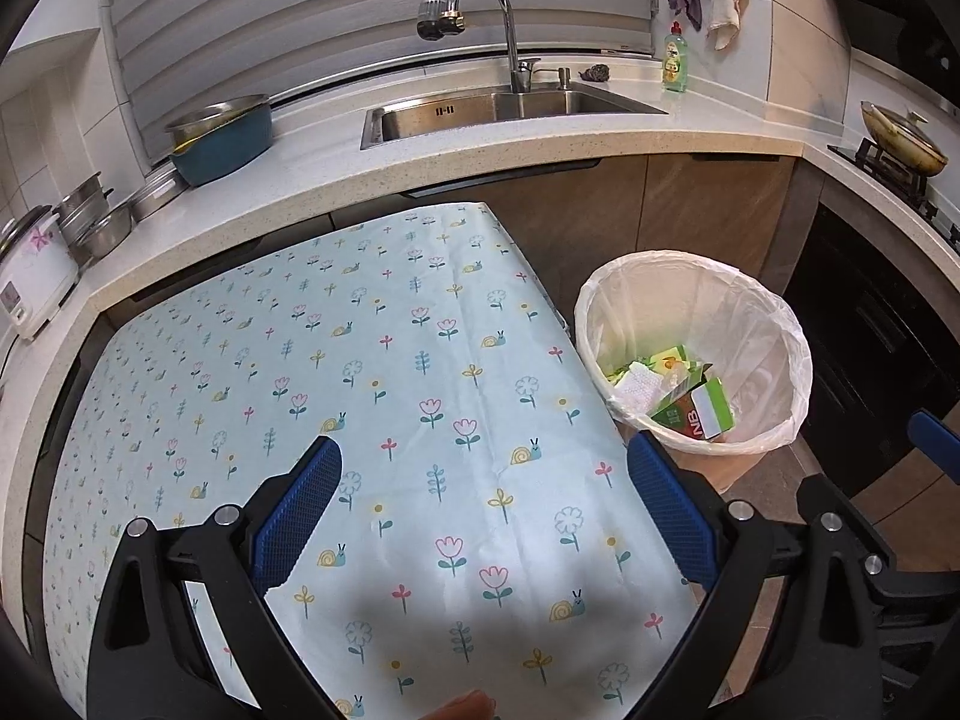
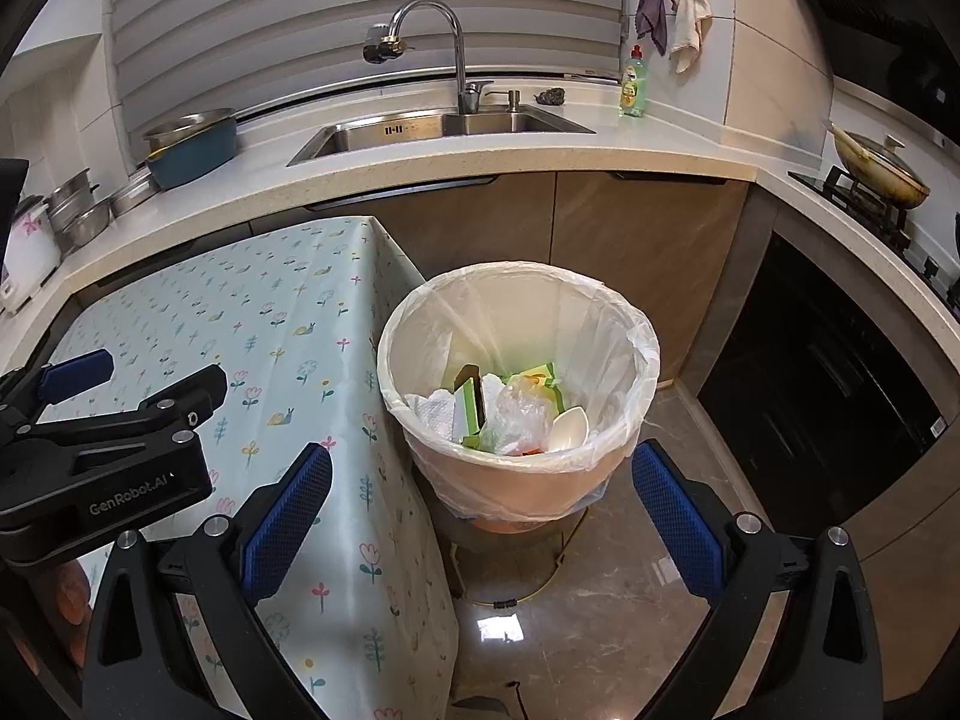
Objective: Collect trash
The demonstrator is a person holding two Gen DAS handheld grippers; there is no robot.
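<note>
A bin (image 2: 645, 354) lined with a white plastic bag stands on the floor right of the table; it also shows in the left wrist view (image 1: 792, 354). Inside lie green cartons (image 1: 699, 411), crumpled paper towel (image 2: 435, 411), a clear plastic bag (image 2: 519, 414) and a white spoon (image 2: 567, 429). My right gripper (image 2: 480, 501) is open and empty, hovering above the bin's near rim. My left gripper (image 1: 483, 495) is open and empty above the flower-patterned tablecloth (image 1: 360, 360); it also shows at the left in the right wrist view (image 2: 138, 372).
A kitchen counter (image 1: 480, 162) with a steel sink (image 1: 498, 111) and faucet runs behind the table. Pots and a rice cooker (image 1: 30, 276) stand at the left, a dish soap bottle (image 1: 675, 60) by the sink, a pan on the stove (image 2: 879, 171) at right. A yellow cable (image 2: 540, 585) lies on the floor.
</note>
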